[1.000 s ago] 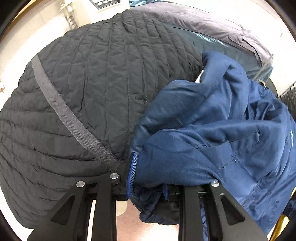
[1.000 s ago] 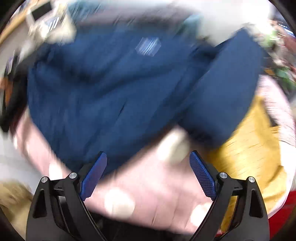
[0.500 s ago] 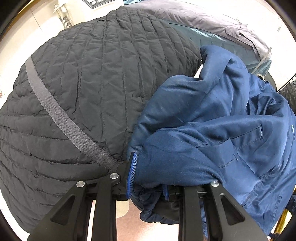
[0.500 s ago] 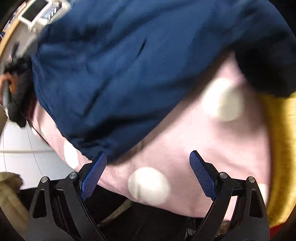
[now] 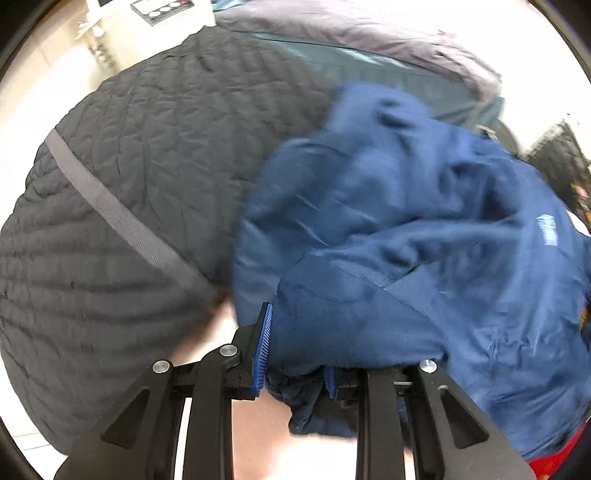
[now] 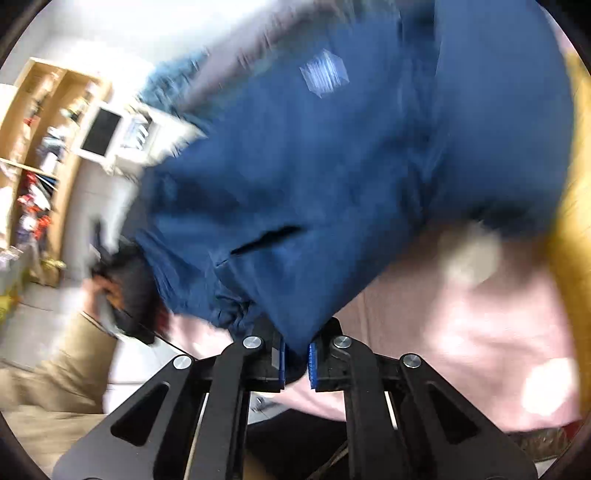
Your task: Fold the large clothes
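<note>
On top of a big dark quilted blanket (image 5: 147,192) lies a blue jacket (image 5: 406,258), all bunched up and wrinkly. A gray strap (image 5: 122,218) runs slanting across the blanket. Behind it sit a gray cover (image 5: 351,33) and a teal sheet (image 5: 369,70).

The left gripper (image 5: 295,354) bites a thick bunch of the jacket's cloth. Its blue pads (image 5: 263,347) press on the cloth from both sides, and a bit of cloth hangs down below them.

In the right wrist view, the right gripper (image 6: 295,360) pinches a corner of the blue jacket (image 6: 332,166). Its two pads are close together with the cloth squeezed between them. The jacket spreads up and away from that corner, and a pale patch (image 6: 324,74) shows on it. Under the jacket lies a pink cloth with white dots (image 6: 461,314). A yellow cloth (image 6: 570,221) is at the right edge. Wooden shelves (image 6: 37,166) stand far off on the left. Much here is blurry.
</note>
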`<action>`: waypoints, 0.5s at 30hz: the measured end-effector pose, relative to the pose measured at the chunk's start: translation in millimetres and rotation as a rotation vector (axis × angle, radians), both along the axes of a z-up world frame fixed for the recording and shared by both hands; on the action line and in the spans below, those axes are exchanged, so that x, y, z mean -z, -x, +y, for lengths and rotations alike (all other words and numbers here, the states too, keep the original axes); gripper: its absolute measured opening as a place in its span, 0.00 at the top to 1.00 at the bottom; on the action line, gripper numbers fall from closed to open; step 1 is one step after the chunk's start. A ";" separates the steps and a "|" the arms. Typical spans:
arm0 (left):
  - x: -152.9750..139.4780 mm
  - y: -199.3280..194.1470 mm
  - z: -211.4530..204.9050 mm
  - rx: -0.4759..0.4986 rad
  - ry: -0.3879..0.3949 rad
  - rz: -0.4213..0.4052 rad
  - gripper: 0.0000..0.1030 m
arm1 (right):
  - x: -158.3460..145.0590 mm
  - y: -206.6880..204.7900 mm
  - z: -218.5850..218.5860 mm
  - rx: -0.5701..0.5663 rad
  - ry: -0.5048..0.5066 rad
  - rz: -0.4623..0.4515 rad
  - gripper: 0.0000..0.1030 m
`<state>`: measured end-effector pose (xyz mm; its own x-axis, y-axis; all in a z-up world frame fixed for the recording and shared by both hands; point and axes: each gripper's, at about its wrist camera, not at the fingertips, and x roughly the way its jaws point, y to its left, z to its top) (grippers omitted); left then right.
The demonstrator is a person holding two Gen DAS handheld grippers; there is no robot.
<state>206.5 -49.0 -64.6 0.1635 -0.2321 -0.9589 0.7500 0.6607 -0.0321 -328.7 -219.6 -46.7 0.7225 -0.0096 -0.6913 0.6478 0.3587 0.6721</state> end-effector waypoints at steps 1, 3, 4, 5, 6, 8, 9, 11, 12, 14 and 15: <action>-7.0 9.8 3.6 0.011 0.024 0.041 0.78 | -33.5 17.4 -8.5 0.019 0.039 -0.008 0.92; -18.5 33.2 10.0 0.040 0.074 0.142 0.78 | -85.3 42.0 -18.6 0.042 0.124 -0.018 0.92; -20.8 42.9 11.3 0.058 0.084 0.172 0.78 | -101.3 47.3 -19.3 0.036 0.160 -0.013 0.92; -21.6 59.8 12.7 0.093 0.079 0.196 0.78 | -115.1 51.9 -21.6 0.005 0.193 0.019 0.92; -19.2 71.1 13.7 0.116 0.060 0.192 0.79 | -117.1 51.2 -23.4 -0.044 0.204 0.077 0.92; -0.6 103.4 15.3 0.214 -0.054 0.125 0.80 | -101.8 42.9 -32.5 -0.118 0.187 0.210 0.91; 14.6 117.8 18.2 0.265 -0.118 0.096 0.81 | -83.3 37.2 -30.4 -0.161 0.147 0.263 0.89; 45.7 138.0 27.6 0.345 -0.222 0.061 0.81 | -33.0 21.1 -21.7 -0.218 0.088 0.400 0.87; 65.9 147.6 35.5 0.382 -0.272 0.060 0.81 | -12.1 23.6 -21.3 -0.222 0.050 0.434 0.83; 96.2 155.1 51.3 0.386 -0.343 0.047 0.81 | 46.5 19.0 -4.4 -0.238 -0.036 0.533 0.78; 111.9 156.5 61.5 0.379 -0.382 0.059 0.82 | 64.0 16.3 1.7 -0.235 -0.058 0.575 0.76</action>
<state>50.0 12.5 -176.5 0.0791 0.1029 -0.9915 0.9421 0.3174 0.1081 -345.0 -217.9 -110.7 0.2127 0.1536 -0.9650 0.8198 0.5093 0.2618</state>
